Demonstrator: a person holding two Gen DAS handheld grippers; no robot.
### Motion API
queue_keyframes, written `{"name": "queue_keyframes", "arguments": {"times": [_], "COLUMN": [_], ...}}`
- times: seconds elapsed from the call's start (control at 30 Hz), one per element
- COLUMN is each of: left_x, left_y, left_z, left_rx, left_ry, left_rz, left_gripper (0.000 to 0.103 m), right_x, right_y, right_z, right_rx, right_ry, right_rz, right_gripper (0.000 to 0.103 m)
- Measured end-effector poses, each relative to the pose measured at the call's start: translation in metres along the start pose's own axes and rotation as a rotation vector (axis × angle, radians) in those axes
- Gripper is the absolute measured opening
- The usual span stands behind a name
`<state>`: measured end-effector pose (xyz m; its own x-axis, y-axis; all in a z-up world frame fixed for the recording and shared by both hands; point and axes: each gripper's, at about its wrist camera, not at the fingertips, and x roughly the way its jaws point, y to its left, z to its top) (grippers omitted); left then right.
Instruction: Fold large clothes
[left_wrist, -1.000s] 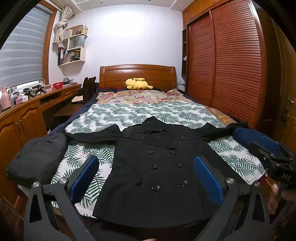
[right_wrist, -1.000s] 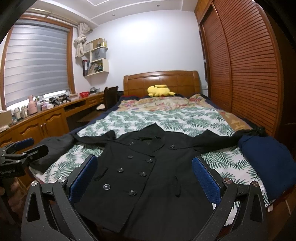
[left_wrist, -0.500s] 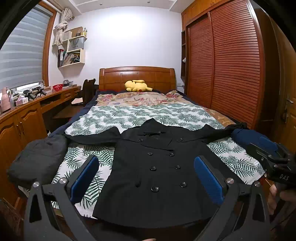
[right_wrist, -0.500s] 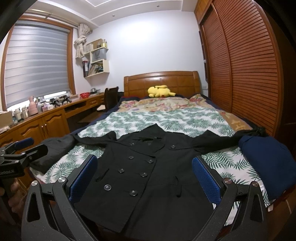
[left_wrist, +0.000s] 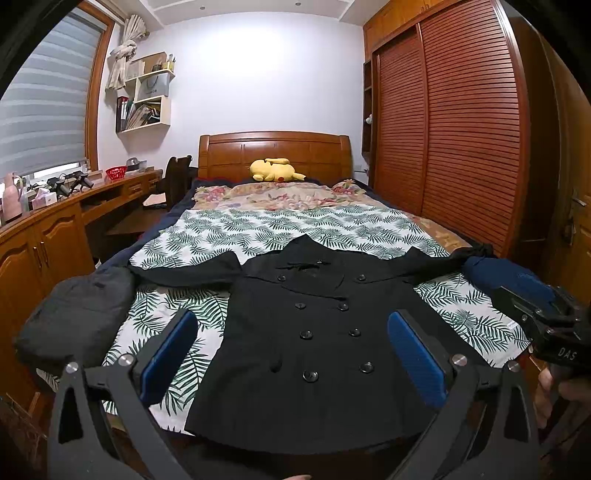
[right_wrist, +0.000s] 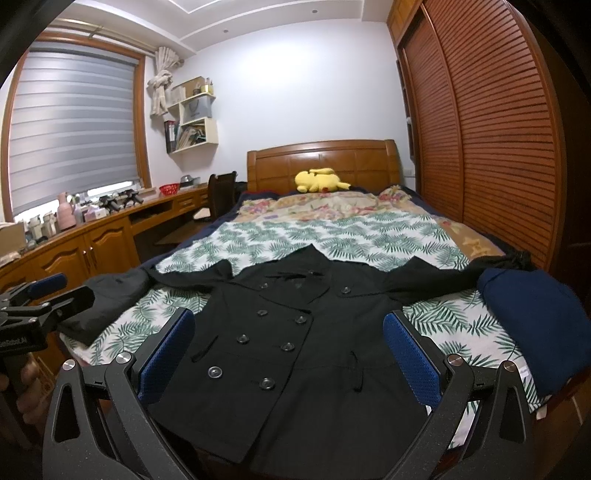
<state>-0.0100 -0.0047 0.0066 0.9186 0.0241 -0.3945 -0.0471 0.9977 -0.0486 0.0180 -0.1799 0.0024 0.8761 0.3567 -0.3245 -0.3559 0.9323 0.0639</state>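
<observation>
A black double-breasted button coat lies flat, front up and sleeves spread, on the leaf-print bed cover; folding looks not yet begun. The left gripper and right gripper hover above its hem, fingers wide apart and empty. The next move likely calls for each to pinch a sleeve and fold it inward.

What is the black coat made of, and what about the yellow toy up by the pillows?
The black coat looks like thick matte woven cloth, maybe wool: it lies flat, shows no shine, and its round buttons look like glossy plastic. The yellow toy looks like soft plush: rounded, fuzzy-edged and slumped on the bed. It is too far off to be sure.
</observation>
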Motion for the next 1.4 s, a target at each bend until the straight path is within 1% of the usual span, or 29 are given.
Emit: {"name": "queue_keyframes", "arguments": {"times": [0.7, 0.83, 1.03, 1.17, 1.23, 1.4], "left_x": [0.002, 0.009, 0.032, 0.048, 0.054, 0.066], "left_y": [-0.001, 0.001, 0.013, 0.021, 0.026, 0.037], "left_z": [0.001, -0.002, -0.01, -0.012, -0.013, -0.015], "left_rx": [0.0, -0.006, -0.023, -0.027, -0.032, -0.032], "left_ry": [0.001, 0.013, 0.052, 0.074, 0.075, 0.087], "left_rz": [-0.002, 0.004, 0.024, 0.034, 0.033, 0.051], "left_gripper": [0.103, 0.103, 0.103, 0.103, 0.103, 0.103], "right_x": [-0.001, -0.001, 0.016, 0.032, 0.042, 0.058], "right_y": [0.003, 0.005, 0.014, 0.013, 0.006, 0.006], "right_z": [0.001, 0.001, -0.001, -0.005, -0.009, -0.016], "right_rx": [0.002, 0.002, -0.02, -0.034, -0.03, -0.047], "right_ry": [-0.001, 0.004, 0.042, 0.06, 0.076, 0.109], "right_rz": [0.003, 0.003, 0.017, 0.025, 0.034, 0.05], "right_gripper": [0.103, 0.103, 0.103, 0.103, 0.103, 0.103]}}
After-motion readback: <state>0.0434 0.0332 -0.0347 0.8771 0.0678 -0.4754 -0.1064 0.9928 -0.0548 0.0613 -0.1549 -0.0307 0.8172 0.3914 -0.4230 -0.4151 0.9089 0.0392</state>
